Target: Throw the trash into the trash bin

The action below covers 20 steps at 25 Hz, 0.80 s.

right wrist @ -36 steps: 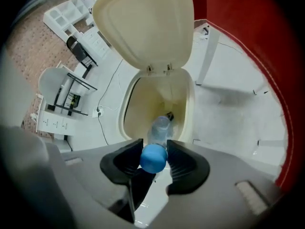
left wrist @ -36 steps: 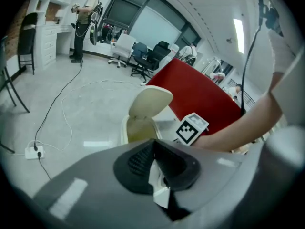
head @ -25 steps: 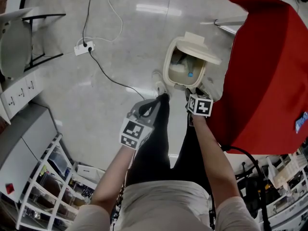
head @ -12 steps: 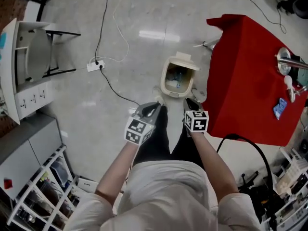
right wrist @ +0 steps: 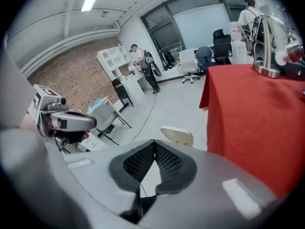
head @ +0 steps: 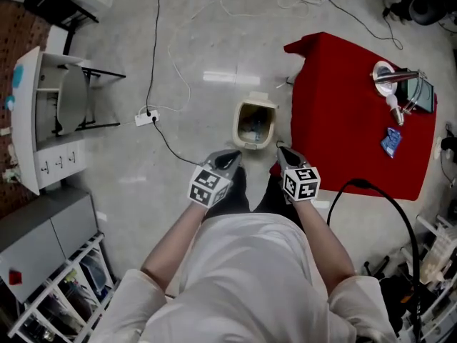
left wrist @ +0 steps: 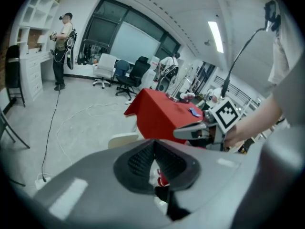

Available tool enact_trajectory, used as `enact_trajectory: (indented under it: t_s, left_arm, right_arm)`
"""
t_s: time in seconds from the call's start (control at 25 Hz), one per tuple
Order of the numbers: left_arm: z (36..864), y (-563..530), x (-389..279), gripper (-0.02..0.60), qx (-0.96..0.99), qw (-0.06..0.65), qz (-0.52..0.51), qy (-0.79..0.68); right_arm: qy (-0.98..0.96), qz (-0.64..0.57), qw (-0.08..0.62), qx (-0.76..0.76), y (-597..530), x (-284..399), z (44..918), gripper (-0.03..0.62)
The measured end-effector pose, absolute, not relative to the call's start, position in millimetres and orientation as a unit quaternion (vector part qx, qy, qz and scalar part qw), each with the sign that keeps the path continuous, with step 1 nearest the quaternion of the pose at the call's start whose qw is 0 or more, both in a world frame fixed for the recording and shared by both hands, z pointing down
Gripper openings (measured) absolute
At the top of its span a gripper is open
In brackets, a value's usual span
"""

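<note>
Raised left gripper (head: 230, 156) and right gripper (head: 284, 152) well clear of bin (head: 253, 123) since a second ago. Holding left clenched, empty; just closed right on nothing.

Floor (head: 114, 184): pale grey, glossy, reflecting a ceiling light.
Table (head: 343, 120): covered by a red cloth, on the right of the head view.
On table: metal stand (head: 395, 77) at the far end; blue packet (head: 390, 142) nearer, apart from it.
Power strip (head: 147, 116): white, on the floor, well left of the table; a black lead runs from it.
White cord (head: 239, 4): loose loops on the far floor.
Cabinet (head: 32, 131): white, left edge; chair (head: 68, 102) just beside it.
Rack (head: 68, 288): white wire shelves, lower left.
Black cable (head: 378, 191): arcs below the table.
Far room: person (left wrist: 62, 42) standing; office chairs (left wrist: 129, 73) before dark windows.
</note>
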<state>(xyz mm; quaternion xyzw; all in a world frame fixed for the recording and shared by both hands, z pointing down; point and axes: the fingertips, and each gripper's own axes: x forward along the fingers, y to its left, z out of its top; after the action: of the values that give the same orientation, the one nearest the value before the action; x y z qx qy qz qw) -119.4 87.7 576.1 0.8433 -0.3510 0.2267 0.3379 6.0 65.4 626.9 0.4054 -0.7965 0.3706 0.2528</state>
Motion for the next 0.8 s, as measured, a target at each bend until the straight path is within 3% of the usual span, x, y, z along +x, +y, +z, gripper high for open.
enact_trajectory:
  t_s: [0.8]
  left_arm:
    - [494,107,-110,0.003,0.873,0.294,0.210,-0.328]
  right_arm:
    - [-0.837,0.339,0.199,0.381,99,10,523,0.002]
